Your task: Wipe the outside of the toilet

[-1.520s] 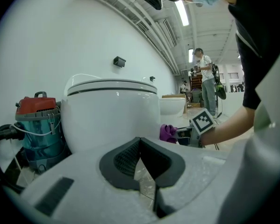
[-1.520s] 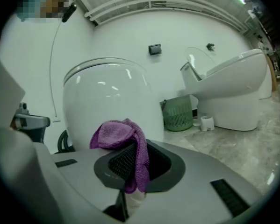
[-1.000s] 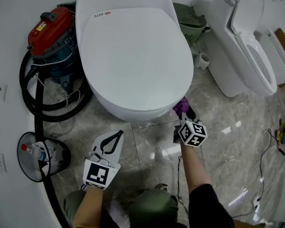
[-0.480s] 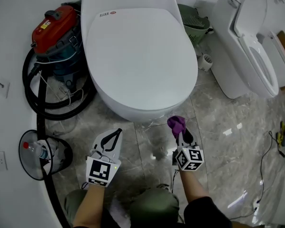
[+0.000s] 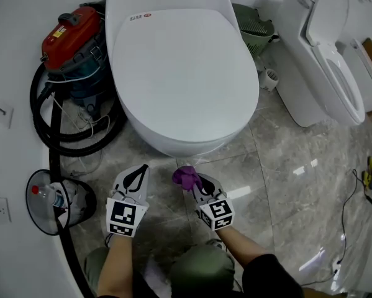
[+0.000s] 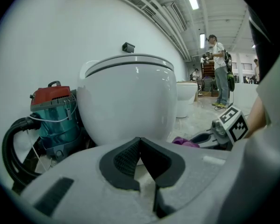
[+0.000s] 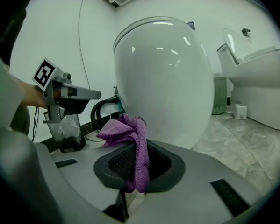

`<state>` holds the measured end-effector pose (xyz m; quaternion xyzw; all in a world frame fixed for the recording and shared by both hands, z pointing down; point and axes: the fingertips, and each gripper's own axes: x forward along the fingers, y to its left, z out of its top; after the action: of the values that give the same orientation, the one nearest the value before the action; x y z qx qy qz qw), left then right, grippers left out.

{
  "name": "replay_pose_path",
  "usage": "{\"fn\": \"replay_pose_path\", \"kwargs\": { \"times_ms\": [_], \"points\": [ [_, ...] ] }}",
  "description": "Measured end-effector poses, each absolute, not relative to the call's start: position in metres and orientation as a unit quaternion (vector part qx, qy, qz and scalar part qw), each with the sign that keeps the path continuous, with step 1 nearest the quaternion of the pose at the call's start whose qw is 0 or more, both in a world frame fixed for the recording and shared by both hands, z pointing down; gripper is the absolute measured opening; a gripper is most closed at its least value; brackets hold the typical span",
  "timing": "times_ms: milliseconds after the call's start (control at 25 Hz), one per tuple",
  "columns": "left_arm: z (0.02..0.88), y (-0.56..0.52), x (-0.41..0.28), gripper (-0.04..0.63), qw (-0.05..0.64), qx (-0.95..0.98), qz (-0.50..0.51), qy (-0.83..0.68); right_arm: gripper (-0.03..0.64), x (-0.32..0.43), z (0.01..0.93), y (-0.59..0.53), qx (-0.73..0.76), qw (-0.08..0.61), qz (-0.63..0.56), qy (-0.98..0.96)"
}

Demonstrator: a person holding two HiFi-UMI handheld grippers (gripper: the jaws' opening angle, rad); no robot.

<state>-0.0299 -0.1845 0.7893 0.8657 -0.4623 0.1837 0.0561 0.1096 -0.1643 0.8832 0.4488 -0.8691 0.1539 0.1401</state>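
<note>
- The large white oval toilet with its lid closed (image 5: 179, 73) is standing on the grey marble-tile floor (image 5: 285, 166), at 12 o'clock from both tools.
- The right tool (image 5: 192, 180) is clamping a crumpled purple cloth (image 5: 186, 176) between its closed jaws; the cloth is hanging over them near the bowl's front, and contact cannot be told.
- The left tool (image 5: 138, 169) is hovering just beside it at 9 o'clock, jaws pressed together on nothing.
- A red-and-teal vacuum cleaner (image 5: 74, 42) is sitting at the toilet's 9 o'clock.
- A second white toilet with raised lid (image 5: 325, 61) is standing at 3 o'clock.
</note>
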Motion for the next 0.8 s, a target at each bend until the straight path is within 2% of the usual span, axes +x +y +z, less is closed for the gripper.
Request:
{"fn": "replay_pose_path", "kwargs": {
  "times_ms": [200,360,560,800],
  "points": [
    [0.79,-0.183,-0.037,0.008,0.057,0.86,0.191,-0.469,0.041,0.063,0.899,-0.178,0.412,0.153,0.162,-0.884],
    [0.786,-0.184,-0.037,0.008,0.059,0.861,0.181,-0.472,0.041,0.055,0.911,-0.195,0.416,0.161,0.17,-0.878],
    [0.787,-0.185,-0.03,0.008,0.057,0.866,0.178,-0.464,0.041,0.079,0.916,-0.208,0.436,0.172,0.172,-0.866],
    [0.788,-0.186,-0.027,0.008,0.059,0.867,0.176,-0.463,0.041,0.143,0.916,-0.22,0.48,0.19,0.168,-0.84]
  ]
}}
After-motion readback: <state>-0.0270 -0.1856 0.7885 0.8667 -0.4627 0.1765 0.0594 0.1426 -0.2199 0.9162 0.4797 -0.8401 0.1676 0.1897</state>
